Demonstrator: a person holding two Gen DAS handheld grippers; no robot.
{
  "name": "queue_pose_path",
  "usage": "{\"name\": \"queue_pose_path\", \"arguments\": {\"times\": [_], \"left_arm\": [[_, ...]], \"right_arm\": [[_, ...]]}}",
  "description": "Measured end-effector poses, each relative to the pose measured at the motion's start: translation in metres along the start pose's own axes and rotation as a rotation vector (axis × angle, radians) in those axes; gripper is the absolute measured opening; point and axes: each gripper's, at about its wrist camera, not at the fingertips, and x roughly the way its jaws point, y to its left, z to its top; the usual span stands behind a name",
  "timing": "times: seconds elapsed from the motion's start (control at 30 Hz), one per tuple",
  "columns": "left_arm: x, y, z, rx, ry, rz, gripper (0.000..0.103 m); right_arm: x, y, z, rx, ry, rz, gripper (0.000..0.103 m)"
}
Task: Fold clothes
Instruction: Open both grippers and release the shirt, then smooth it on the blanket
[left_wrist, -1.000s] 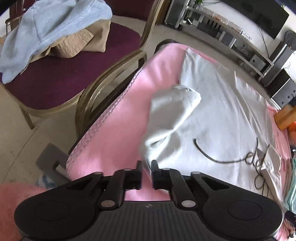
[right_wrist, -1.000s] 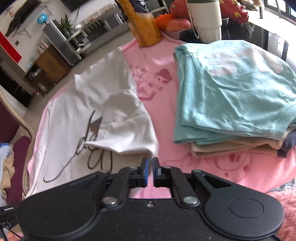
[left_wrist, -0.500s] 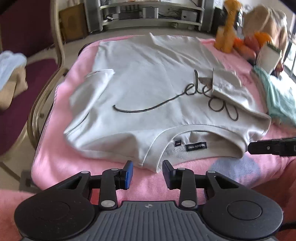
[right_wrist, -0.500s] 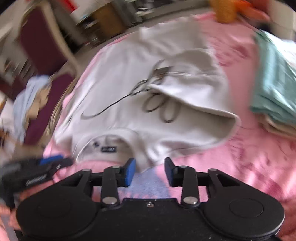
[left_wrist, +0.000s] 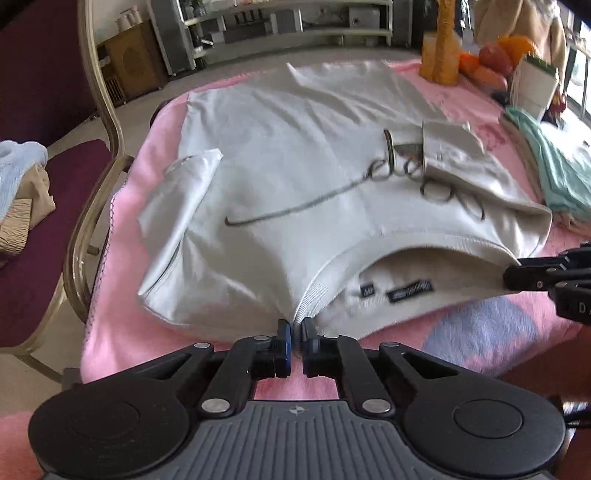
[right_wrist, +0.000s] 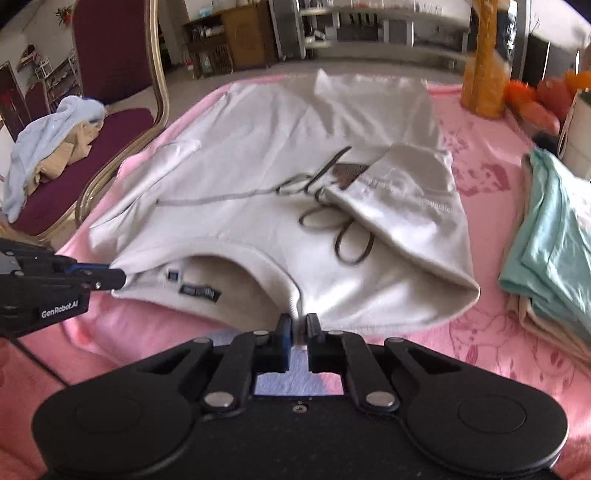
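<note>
A cream sweatshirt (left_wrist: 295, 177) (right_wrist: 258, 184) with dark script lettering lies flat on the pink blanket (left_wrist: 122, 332) (right_wrist: 480, 339), both sleeves folded inward, its collar and label nearest me. My left gripper (left_wrist: 294, 330) is closing, and the ribbed collar edge is pinched between its blue pads at the left shoulder. My right gripper (right_wrist: 299, 325) is closing too, its pads pressing the collar rim at the right shoulder. Each gripper also shows in the other's view: the right gripper (left_wrist: 515, 275) at the collar's right end, the left gripper (right_wrist: 118, 278) at its left end.
A stack of folded clothes topped by a teal shirt (right_wrist: 554, 229) (left_wrist: 554, 166) lies to the right. On the left, a maroon chair (left_wrist: 48, 229) (right_wrist: 110, 125) holds blue and tan garments. A yellow bottle (left_wrist: 441, 40), fruit (left_wrist: 495, 59) and a white cup (left_wrist: 532, 85) stand at the far right.
Both grippers swung from the sweatshirt's sides round to its collar end, opened, then closed on the collar rim. The folded sleeves stay where they lay.
</note>
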Motion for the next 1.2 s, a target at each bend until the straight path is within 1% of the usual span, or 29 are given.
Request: {"name": "queue_pose_path", "arguments": {"times": [0.07,0.13,0.17,0.2,0.23,0.27,0.33,0.37,0.4,0.43,0.47,0.5,0.53,0.6,0.67,0.73,0.8,0.83,0.87,0.9,0.97,1.0,1.07,1.1,1.13,1.17,1.2], "left_arm": [[0.014,-0.005,-0.002,0.01,0.035,0.009,0.007],[0.014,-0.009,-0.004,0.036,0.017,0.036,0.01],[0.011,-0.007,-0.004,0.034,0.017,0.027,0.017],[0.007,-0.004,-0.004,0.026,0.016,0.012,0.027],[0.003,-0.001,-0.005,0.019,0.015,-0.003,0.03],[-0.003,0.005,-0.004,0.002,0.001,-0.024,0.03],[-0.014,0.019,-0.004,-0.038,-0.037,-0.071,0.03],[-0.018,0.026,-0.002,-0.065,-0.06,-0.086,0.03],[-0.019,0.031,0.0,-0.088,-0.079,-0.087,0.03],[-0.014,0.034,0.004,-0.102,-0.084,-0.057,0.029],[-0.008,0.035,0.009,-0.113,-0.085,-0.017,0.025],[-0.002,0.036,0.013,-0.124,-0.086,0.022,0.016],[0.007,0.034,0.015,-0.114,-0.07,0.042,0.014],[0.025,0.025,0.015,-0.079,-0.027,0.07,0.014],[0.032,0.019,0.008,-0.034,0.029,0.067,0.014],[0.028,0.01,0.003,0.036,0.052,0.088,0.014],[0.021,0.009,0.002,0.07,0.06,0.098,0.014],[0.017,0.01,0.002,0.067,0.068,0.092,0.014],[0.013,0.015,0.002,0.048,0.063,0.076,0.017],[0.008,0.02,0.003,0.025,0.052,0.058,0.025],[0.0,0.03,0.008,-0.022,0.014,0.042,0.026],[-0.003,0.032,0.014,-0.038,-0.002,0.035,0.026],[-0.007,0.034,0.026,-0.066,-0.032,0.019,0.028],[-0.009,0.035,0.032,-0.08,-0.046,0.011,0.031],[-0.011,0.035,0.038,-0.094,-0.061,0.003,0.031],[-0.009,0.035,0.045,-0.1,-0.074,0.002,0.031],[-0.005,0.033,0.048,-0.102,-0.085,0.0,0.032]], "right_arm": [[0.011,0.001,-0.004,-0.018,0.037,-0.016,0.009],[0.018,0.003,-0.008,-0.04,0.053,-0.025,0.012],[0.016,0.004,-0.008,-0.052,0.051,-0.024,0.018],[0.013,0.004,-0.007,-0.058,0.049,-0.022,0.024],[0.009,0.002,-0.005,-0.051,0.047,-0.017,0.036],[0.004,-0.001,-0.003,-0.034,0.034,-0.01,0.038],[-0.006,-0.01,0.003,0.013,-0.01,0.003,0.037],[-0.009,-0.015,0.006,0.041,-0.037,0.003,0.03],[-0.01,-0.02,0.009,0.063,-0.057,-0.005,0.02],[-0.006,-0.023,0.012,0.074,-0.061,-0.017,0.006],[-0.001,-0.026,0.014,0.085,-0.059,-0.023,0.006],[0.006,-0.028,0.016,0.097,-0.046,-0.018,0.006],[0.014,-0.03,0.017,0.109,-0.034,-0.014,0.006],[0.028,-0.032,0.019,0.123,-0.008,-0.009,0.006],[0.033,-0.029,0.014,0.083,0.033,-0.029,0.007],[0.031,-0.026,0.008,0.038,0.068,-0.053,0.007],[0.024,-0.029,0.006,0.046,0.11,-0.095,0.007],[0.02,-0.031,0.006,0.059,0.12,-0.106,0.007],[0.017,-0.034,0.006,0.071,0.13,-0.118,0.007],[0.013,-0.037,0.007,0.085,0.128,-0.123,0.008],[0.0,-0.041,0.013,0.11,0.059,-0.098,0.012],[-0.007,-0.041,0.017,0.115,0.021,-0.083,0.015],[-0.017,-0.041,0.031,0.108,-0.049,-0.053,0.027],[-0.021,-0.04,0.037,0.1,-0.075,-0.039,0.03],[-0.02,-0.039,0.044,0.08,-0.085,-0.031,0.036],[-0.018,-0.037,0.052,0.052,-0.095,-0.029,0.044],[-0.015,-0.034,0.058,0.021,-0.103,-0.031,0.05]]}}
